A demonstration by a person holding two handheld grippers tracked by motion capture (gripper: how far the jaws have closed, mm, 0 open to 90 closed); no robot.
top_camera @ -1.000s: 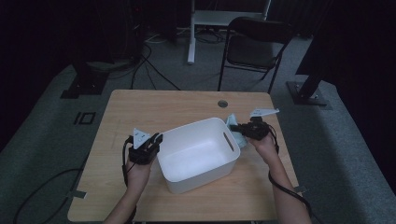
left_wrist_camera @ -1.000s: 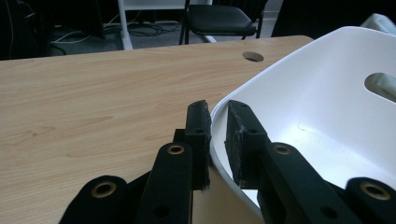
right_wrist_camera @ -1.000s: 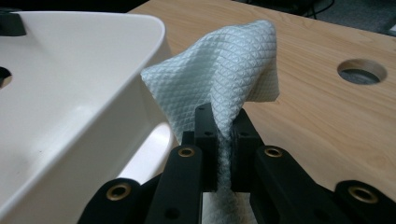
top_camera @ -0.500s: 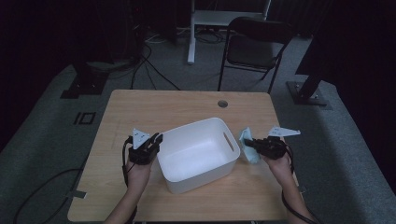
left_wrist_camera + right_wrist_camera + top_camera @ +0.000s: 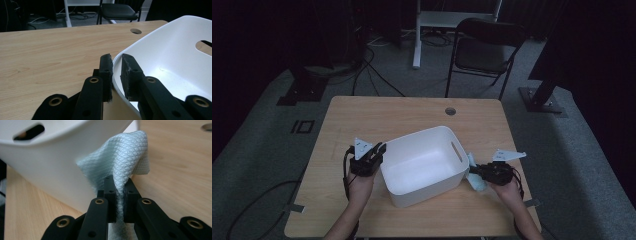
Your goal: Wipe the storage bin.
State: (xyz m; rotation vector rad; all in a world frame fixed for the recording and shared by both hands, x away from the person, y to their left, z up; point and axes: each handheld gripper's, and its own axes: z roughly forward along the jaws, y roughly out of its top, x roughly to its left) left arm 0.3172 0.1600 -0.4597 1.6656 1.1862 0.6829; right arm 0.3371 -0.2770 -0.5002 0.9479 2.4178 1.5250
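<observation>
The right hand-held gripper (image 5: 478, 173) is clenched on a pale blue cloth (image 5: 475, 176), and in the high view it now sits lower and nearer the person than a second ago, when it was up against the far right corner of the white bin (image 5: 424, 162). The cloth has come down along the bin's right wall with it, which I judge to be a wiping stroke over the outside of that wall, now close to its near end. The left hand-held gripper (image 5: 377, 152) has not moved: it pinches the bin's left rim and steadies it on the counter (image 5: 377, 112). The count here is one bin, one cloth, two grippers, and one black chair (image 5: 486, 47) beyond the counter's far edge.

In the left gripper view, the left hand-held gripper (image 5: 116, 62) has one pad outside and one inside the bin (image 5: 172, 52), closed on its thin rim.

In the right gripper view, the right hand-held gripper (image 5: 119, 185) grips the cloth (image 5: 122, 157), which bulges upward and presses against the bin's wall (image 5: 45, 165), just above the counter (image 5: 180, 170).
</observation>
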